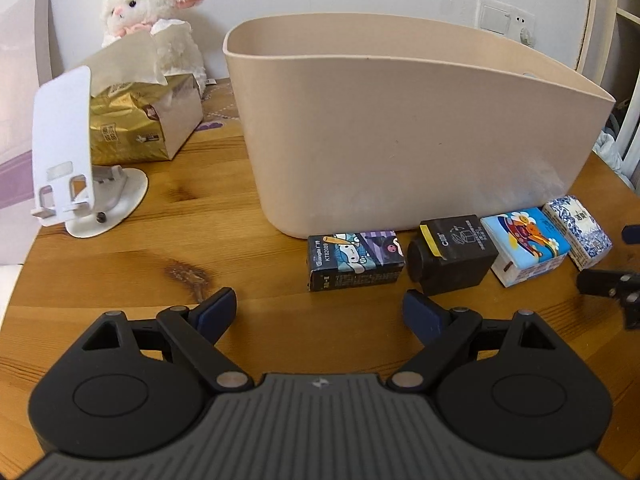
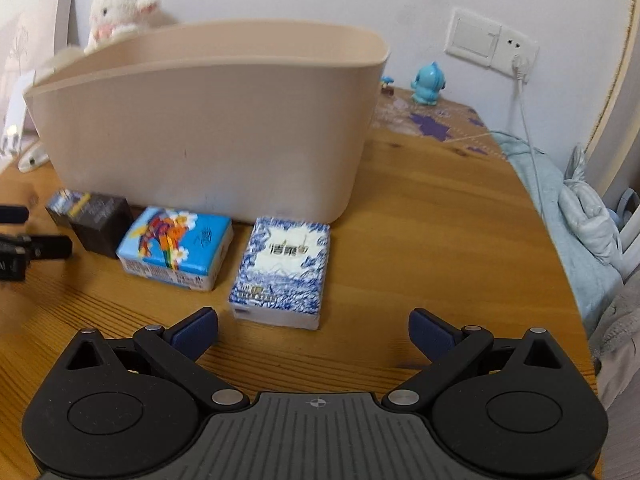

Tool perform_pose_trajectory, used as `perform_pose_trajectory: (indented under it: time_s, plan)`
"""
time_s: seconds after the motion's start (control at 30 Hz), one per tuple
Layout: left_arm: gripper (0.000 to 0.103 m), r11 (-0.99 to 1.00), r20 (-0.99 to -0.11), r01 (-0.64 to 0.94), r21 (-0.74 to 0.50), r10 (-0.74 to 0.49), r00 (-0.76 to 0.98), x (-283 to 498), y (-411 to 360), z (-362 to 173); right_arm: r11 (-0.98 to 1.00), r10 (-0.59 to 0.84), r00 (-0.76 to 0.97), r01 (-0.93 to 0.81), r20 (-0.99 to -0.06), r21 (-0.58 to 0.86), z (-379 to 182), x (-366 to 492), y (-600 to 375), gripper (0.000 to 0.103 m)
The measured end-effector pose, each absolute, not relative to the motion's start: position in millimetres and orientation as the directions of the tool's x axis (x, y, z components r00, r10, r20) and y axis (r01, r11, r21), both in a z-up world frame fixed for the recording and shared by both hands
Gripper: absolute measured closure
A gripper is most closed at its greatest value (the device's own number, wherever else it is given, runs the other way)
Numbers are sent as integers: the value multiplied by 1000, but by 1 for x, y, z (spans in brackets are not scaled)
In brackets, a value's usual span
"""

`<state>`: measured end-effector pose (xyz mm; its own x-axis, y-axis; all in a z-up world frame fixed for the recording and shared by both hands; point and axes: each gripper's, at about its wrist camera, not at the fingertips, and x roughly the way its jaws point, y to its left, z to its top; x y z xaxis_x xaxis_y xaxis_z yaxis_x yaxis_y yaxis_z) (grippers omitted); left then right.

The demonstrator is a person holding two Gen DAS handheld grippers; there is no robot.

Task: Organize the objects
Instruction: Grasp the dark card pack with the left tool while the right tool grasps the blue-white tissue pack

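A tall beige bin stands on the wooden table; it also shows in the right wrist view. In front of it lie a cartoon-printed black box, a black box, a light-blue tissue pack and a blue-and-white tissue pack. My left gripper is open and empty, just short of the cartoon box and black box. My right gripper is open and empty, right behind the blue-and-white tissue pack; the light-blue pack lies to its left.
A white phone stand, a gold tissue box and a plush lamb are at the back left. A small blue figurine, a wall socket with a cable and bedding past the table's right edge show on the right.
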<state>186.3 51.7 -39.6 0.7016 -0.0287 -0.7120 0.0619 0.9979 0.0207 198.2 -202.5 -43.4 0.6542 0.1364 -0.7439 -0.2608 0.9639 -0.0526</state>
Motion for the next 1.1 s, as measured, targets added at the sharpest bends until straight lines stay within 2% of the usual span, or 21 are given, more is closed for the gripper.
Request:
perform_pose_trajectory:
  time_s: [0.37,0.43,0.5,0.57,0.67,1.1]
  plan:
    - [12,1000,-689,17,7,-8,725,204,48,-44,970,147,683,-243,-716,-33,-49,210,-199,2]
    - [14,1000,-684,13,6,-5,729,205,48,-44,968,165,681,-252,-714,-17,-48,208,-200,10]
    - [21,1000,-675,16,6,-8,738,204,49,-43,965,175,680,-262,-712,-13,-46,205,-198,24]
    - [34,1000,-670,22,4,-13,742,203,50,-42,962,184,678,-272,-712,-10,-43,204,-197,32]
    - [50,1000,-669,20,1,-14,743,202,50,-39,961,188,677,-275,-712,-8,-39,202,-195,59]
    - [51,1000,-663,-2,-31,-19,748,180,59,-30,962,201,691,-272,-694,8,-19,184,-204,60]
